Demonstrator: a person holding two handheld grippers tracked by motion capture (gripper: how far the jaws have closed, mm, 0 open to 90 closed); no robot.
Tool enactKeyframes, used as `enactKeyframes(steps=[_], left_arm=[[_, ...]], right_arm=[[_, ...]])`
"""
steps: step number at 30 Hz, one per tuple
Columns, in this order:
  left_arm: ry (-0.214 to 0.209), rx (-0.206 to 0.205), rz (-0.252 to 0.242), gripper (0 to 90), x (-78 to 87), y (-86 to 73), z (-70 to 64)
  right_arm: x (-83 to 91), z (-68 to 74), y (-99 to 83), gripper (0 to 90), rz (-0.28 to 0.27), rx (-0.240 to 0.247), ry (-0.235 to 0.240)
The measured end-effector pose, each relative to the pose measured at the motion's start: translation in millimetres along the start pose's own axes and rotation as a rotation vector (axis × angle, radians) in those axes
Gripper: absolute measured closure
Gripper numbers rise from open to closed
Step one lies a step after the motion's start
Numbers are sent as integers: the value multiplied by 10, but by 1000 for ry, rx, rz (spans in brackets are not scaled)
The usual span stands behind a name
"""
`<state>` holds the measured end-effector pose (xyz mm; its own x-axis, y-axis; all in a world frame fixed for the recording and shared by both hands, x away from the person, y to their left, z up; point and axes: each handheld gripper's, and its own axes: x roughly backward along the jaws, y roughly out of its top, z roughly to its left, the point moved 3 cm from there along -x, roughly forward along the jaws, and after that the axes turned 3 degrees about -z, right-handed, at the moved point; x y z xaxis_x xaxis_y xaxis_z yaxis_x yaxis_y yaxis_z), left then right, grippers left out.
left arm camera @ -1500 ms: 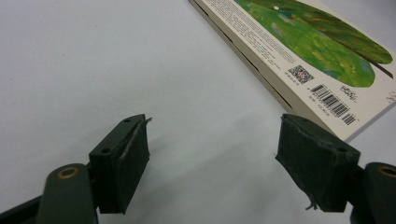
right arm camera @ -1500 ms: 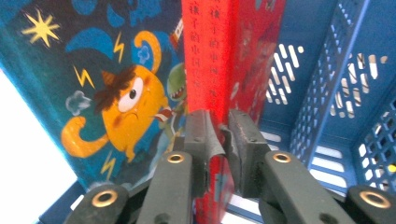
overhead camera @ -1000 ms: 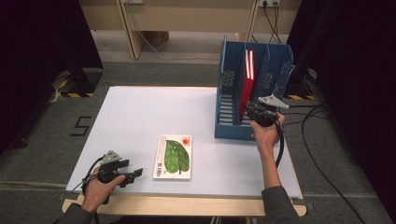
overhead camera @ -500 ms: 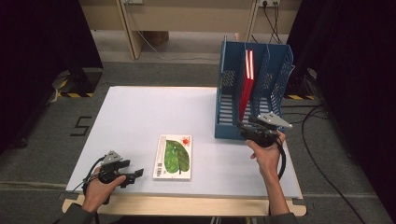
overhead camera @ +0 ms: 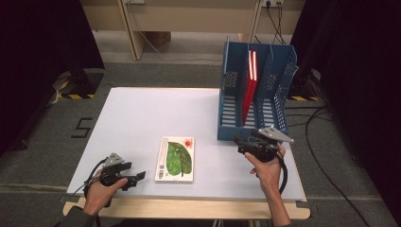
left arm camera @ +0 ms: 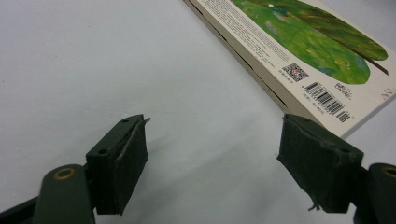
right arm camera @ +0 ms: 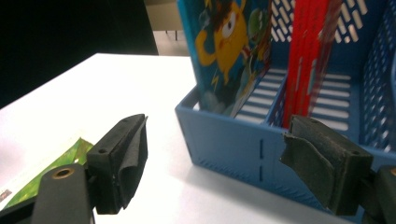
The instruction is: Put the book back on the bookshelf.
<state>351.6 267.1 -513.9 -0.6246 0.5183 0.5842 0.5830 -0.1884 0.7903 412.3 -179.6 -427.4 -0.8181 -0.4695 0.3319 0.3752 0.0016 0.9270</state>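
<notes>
The green leaf-cover book (overhead camera: 175,158) lies flat, cover up, on the white table (overhead camera: 142,113), near the front edge and between my two hands. It is well apart from the blue file rack (overhead camera: 255,92) at the right rear, where a red book (overhead camera: 249,80) stands in the middle compartment. In the right gripper view a book with a yellow cartoon monster cover (right arm camera: 229,51) stands in the compartment beside it.

Left gripper (overhead camera: 135,177): jaws apart, empty, resting low just left of the leaf book. In the left gripper view the book's barcode corner (left arm camera: 327,95) sits just beyond the right pad (left arm camera: 317,168), not between the pads.

Right gripper (overhead camera: 241,144): jaws apart, empty, held just in front of the rack's front wall, right of the leaf book.

Handling, my judgement: the edge looks thick with a seam along it, so I take it for a stiff board book. It should be rigid, moderately light, and should not sag when held by one edge. The cover looks glossy, so it may slip between the pads; the grip should reach well in past the edge, not just the rim.

Where to grip: it lies flush on the table, so there is no gap under it for a jaw. I would tip or slide one long edge up first, or push it to overhang the front edge, then clamp across the thickness near the middle of a long side, to keep it from swinging. For slotting into the rack, a hold near the spine end seems best.
</notes>
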Motion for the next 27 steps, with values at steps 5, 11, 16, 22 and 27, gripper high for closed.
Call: enactKeyframes(steps=[5, 11, 16, 22, 27], left_arm=[[3, 0, -1, 211, -1, -1, 0], [4, -5, 0, 208, -6, -1, -15], [-2, -12, 4, 213, -8, -3, -26], [-9, -16, -2, 220, -16, 1, -50], [-29, -22, -4, 226, -35, 9, -109]], right_arm=[[-27, 111, -99, 232, 28, 7, 25], [-68, 221, -197, 247, 64, 17, 64], [-105, 290, -284, 253, 87, 23, 73], [-145, 409, -375, 263, 118, 37, 104], [-207, 550, -439, 270, 143, 42, 139]])
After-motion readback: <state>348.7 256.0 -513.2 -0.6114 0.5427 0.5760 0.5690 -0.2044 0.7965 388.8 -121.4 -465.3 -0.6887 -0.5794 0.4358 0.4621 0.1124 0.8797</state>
